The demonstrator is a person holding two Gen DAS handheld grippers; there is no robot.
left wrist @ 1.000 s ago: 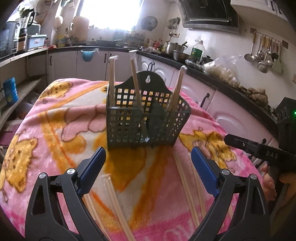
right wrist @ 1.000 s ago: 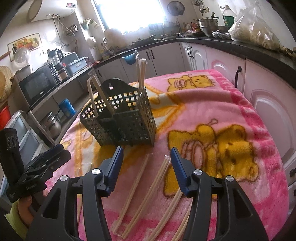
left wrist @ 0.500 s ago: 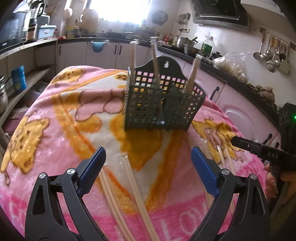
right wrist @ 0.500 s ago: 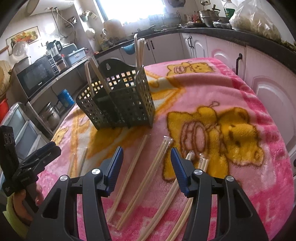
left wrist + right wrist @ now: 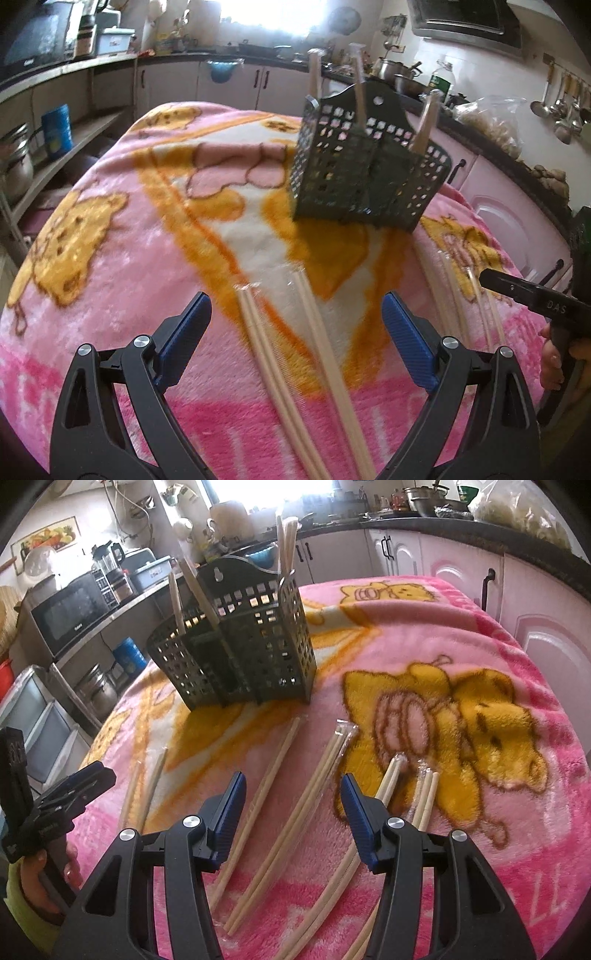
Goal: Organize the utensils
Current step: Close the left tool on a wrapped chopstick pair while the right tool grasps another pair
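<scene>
A dark perforated utensil basket point(image 5: 365, 177) point(image 5: 243, 646) stands on the pink blanket with a few chopsticks upright in it. Several wrapped chopstick pairs lie flat in front of it. My left gripper point(image 5: 295, 314) is open above the blanket, with two chopstick pairs point(image 5: 266, 350) point(image 5: 325, 332) running under the gap between its jaws. My right gripper point(image 5: 293, 790) is open too, with nothing gripped; one wrapped chopstick pair point(image 5: 306, 794) lies below its gap and more chopsticks point(image 5: 424, 794) just to its right. Each gripper shows at the edge of the other's view.
The pink bear-print blanket point(image 5: 461, 701) covers the whole table and drops off at its edges. Kitchen cabinets point(image 5: 535, 602) stand close on the right, and shelves with a microwave point(image 5: 66, 616) and pots on the left. A hand holds the left gripper handle point(image 5: 44, 812).
Both grippers have come down closer to the blanket, so the lying chopsticks look larger. In the left wrist view the basket has shifted to the right and further away.
</scene>
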